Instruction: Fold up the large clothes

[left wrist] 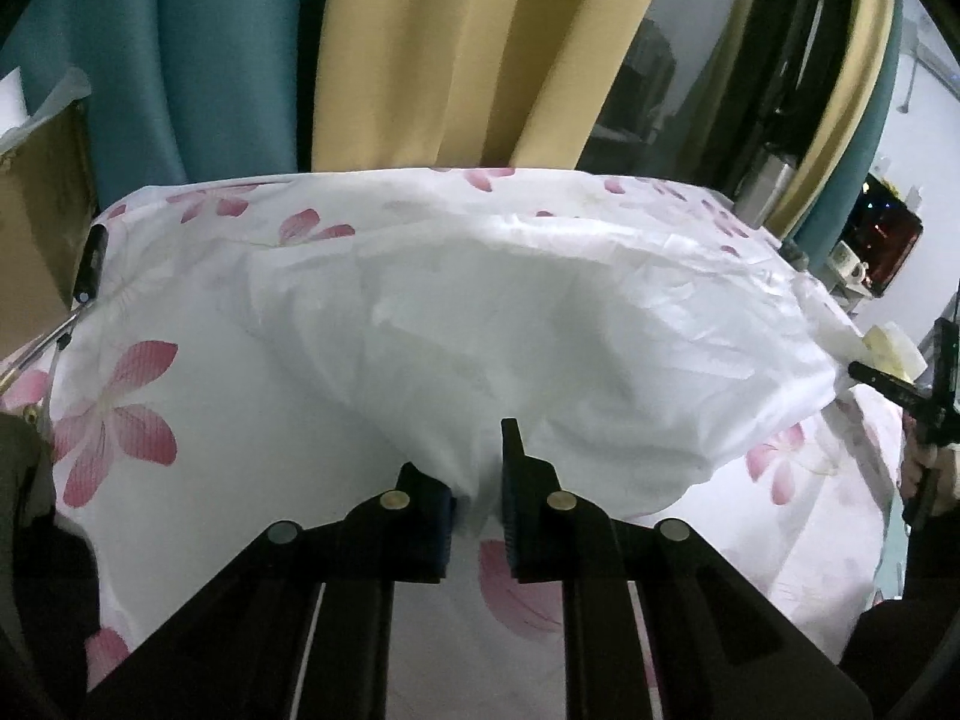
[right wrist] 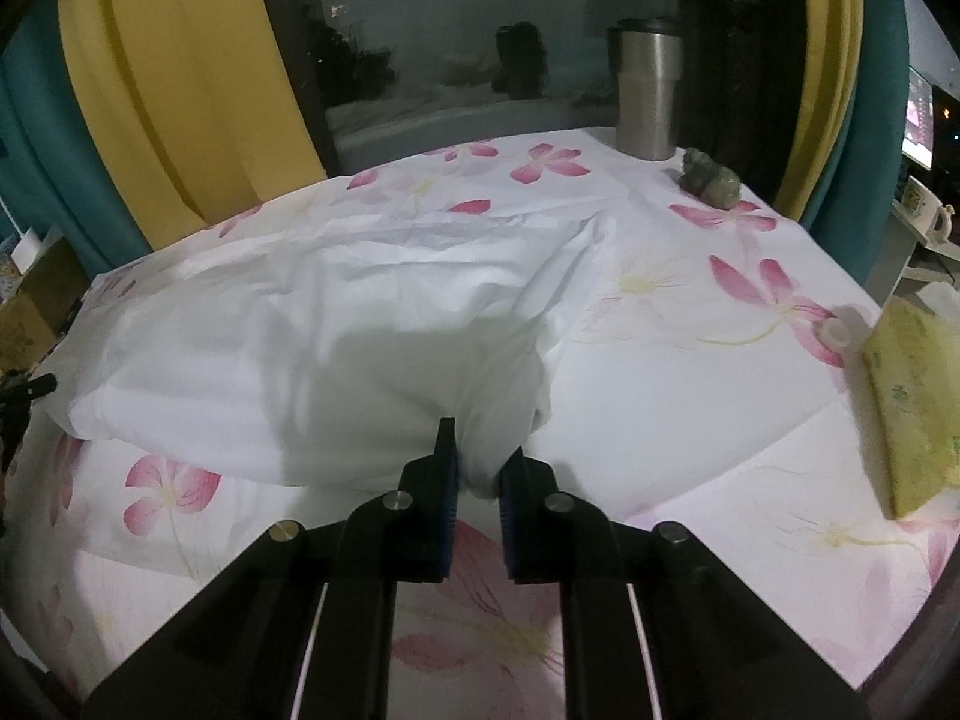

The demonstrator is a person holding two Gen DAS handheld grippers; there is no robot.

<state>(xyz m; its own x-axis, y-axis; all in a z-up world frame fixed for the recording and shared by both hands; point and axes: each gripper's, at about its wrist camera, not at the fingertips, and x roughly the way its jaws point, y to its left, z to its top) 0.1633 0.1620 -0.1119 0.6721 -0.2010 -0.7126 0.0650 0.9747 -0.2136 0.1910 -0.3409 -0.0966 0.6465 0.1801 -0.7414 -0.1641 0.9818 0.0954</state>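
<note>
Both your grippers are clenched on the near hem of the white garment (left wrist: 540,324): left gripper (left wrist: 477,501) at one end, right gripper (right wrist: 480,480) at the other, w/ cloth bunched between the jaws. The garment lies on the flower-print worktop (right wrist: 690,420), stretching away from you, long axis approx. side to side between your hands. Since neither hand's nearer, I'd judge you should carry both corners forward evenly toward the far edge.

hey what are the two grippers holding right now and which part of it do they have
Both hold the white garment. The left gripper pinches a bunched bit of its near edge; the right gripper pinches the near edge at the garment's other end, lifted off the floral sheet.
</note>
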